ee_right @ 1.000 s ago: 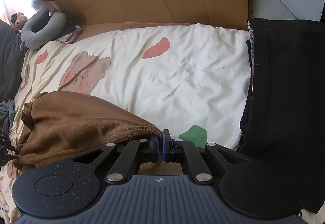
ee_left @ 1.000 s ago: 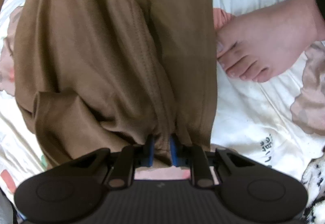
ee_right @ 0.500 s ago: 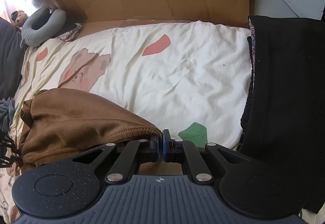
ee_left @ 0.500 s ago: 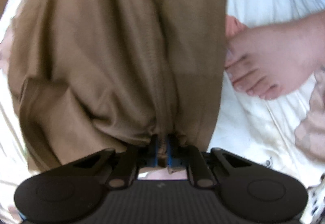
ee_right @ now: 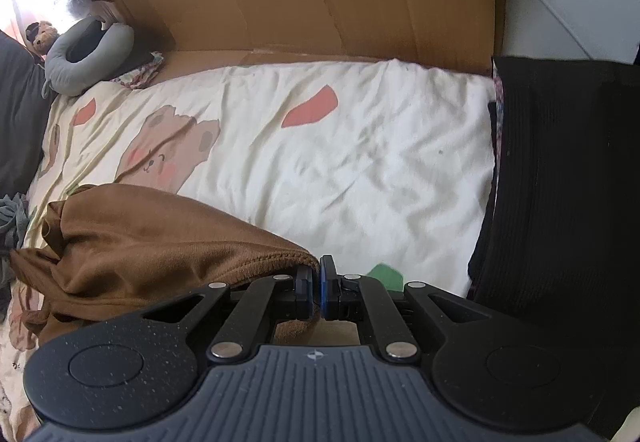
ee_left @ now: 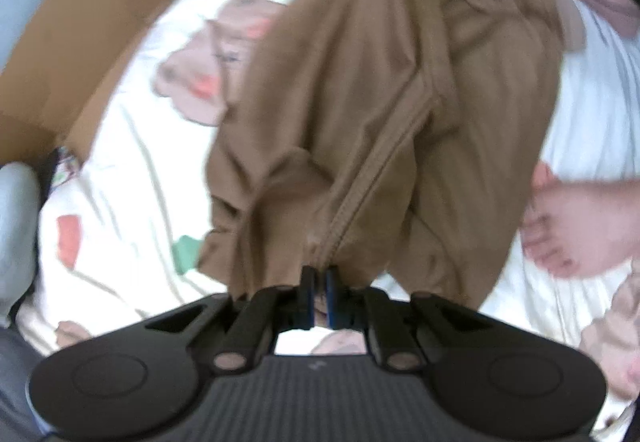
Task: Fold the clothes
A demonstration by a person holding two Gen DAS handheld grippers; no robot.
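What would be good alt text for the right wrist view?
The right gripper is shut on the edge of a brown garment lying on a cream bedsheet, with cardboard behind and black fabric alongside.

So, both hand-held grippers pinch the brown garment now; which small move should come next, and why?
Probably carry the left hand-held gripper across toward the right hand-held gripper to lay a fold. Both are shut on the brown garment: the left pinches it at a seam and the cloth hangs bunched below it, while the right pins an edge low over the bed sheet.
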